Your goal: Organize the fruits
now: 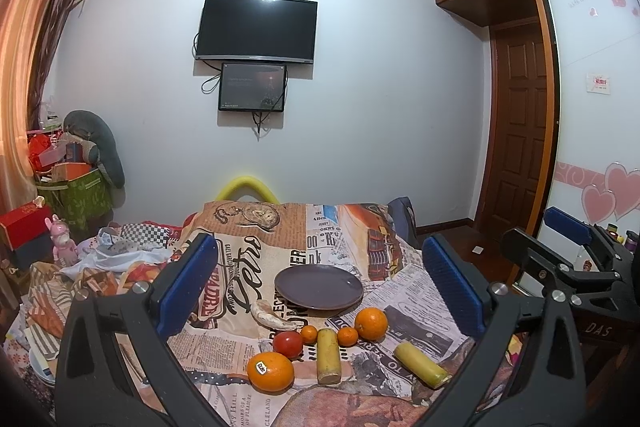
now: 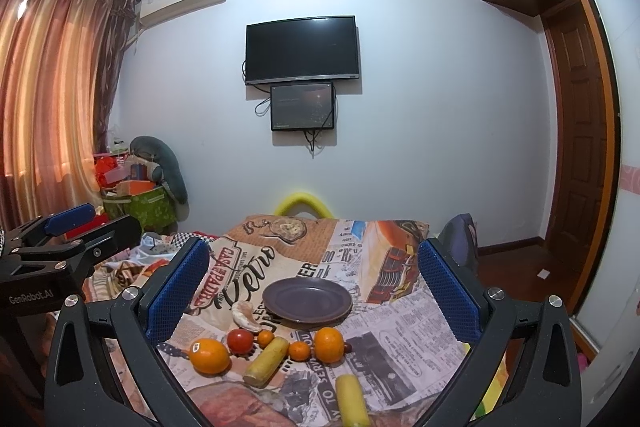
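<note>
Purple plate [image 1: 319,286] bare, oranges [image 1: 371,323] beside

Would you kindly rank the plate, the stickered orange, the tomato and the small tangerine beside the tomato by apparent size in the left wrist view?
1. plate, largest though farthest
2. stickered orange, nearest the camera, so somewhat flattered
3. tomato
4. small tangerine
</note>
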Demonstrator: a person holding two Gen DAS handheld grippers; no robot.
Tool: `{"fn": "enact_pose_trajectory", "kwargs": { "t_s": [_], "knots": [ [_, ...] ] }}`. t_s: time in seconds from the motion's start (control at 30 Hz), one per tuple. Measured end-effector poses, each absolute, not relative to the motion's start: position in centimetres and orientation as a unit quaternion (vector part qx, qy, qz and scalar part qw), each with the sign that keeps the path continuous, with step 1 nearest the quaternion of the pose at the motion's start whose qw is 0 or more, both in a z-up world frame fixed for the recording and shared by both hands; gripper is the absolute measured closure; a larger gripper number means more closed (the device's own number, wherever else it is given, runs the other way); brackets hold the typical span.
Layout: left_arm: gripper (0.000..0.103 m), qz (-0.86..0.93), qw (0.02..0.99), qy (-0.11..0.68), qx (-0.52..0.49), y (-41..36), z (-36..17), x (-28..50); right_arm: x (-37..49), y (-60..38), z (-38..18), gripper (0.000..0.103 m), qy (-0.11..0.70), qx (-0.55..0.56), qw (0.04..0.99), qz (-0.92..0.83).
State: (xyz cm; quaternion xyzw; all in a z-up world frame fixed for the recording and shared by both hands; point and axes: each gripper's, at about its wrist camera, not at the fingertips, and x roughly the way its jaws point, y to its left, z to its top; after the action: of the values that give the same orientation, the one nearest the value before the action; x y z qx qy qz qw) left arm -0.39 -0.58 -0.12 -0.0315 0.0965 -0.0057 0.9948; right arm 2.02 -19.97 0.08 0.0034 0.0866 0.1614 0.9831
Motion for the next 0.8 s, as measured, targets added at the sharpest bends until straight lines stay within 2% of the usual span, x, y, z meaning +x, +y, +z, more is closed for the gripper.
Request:
{"fn": "enact_pose_trajectory", "kwargs": {
  "t_s": [0.8],
  "knots": [
    [0.0, -0.006, 0.995, 0.097, -0.03, -0.75, -0.17, -0.31, 2.31, -19.91, -0.59, 0.0, 0.092, 0.008, 0.982, 0.164]
  ]
}}
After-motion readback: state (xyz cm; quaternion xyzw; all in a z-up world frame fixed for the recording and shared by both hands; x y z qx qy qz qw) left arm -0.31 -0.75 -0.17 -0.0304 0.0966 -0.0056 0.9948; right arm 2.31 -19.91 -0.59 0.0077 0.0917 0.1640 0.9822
